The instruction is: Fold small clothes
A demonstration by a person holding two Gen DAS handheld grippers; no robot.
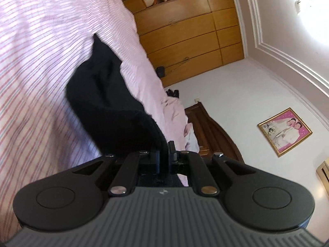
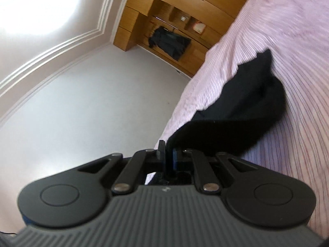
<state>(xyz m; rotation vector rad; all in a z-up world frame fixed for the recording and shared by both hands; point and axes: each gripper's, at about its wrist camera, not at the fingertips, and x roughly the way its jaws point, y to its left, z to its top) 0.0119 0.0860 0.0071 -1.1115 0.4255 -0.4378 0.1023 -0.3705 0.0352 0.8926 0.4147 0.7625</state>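
A small black garment [image 1: 102,94] hangs lifted over the pink striped bed sheet [image 1: 41,61], stretched between both grippers. My left gripper [image 1: 164,154] is shut on one edge of it. My right gripper [image 2: 167,154] is shut on the other edge, and the black garment [image 2: 242,103] sags from there toward the striped sheet [image 2: 287,41]. Both views are tilted sideways and blurred. The fingertips are mostly hidden by the cloth.
A wooden wardrobe [image 1: 185,30] with open shelves stands past the bed, with dark clothes [image 2: 170,43] hanging in it. A wooden headboard [image 1: 207,131] and rumpled bedding [image 1: 176,111] lie at the bed's end. A framed picture [image 1: 284,131] hangs on the white wall.
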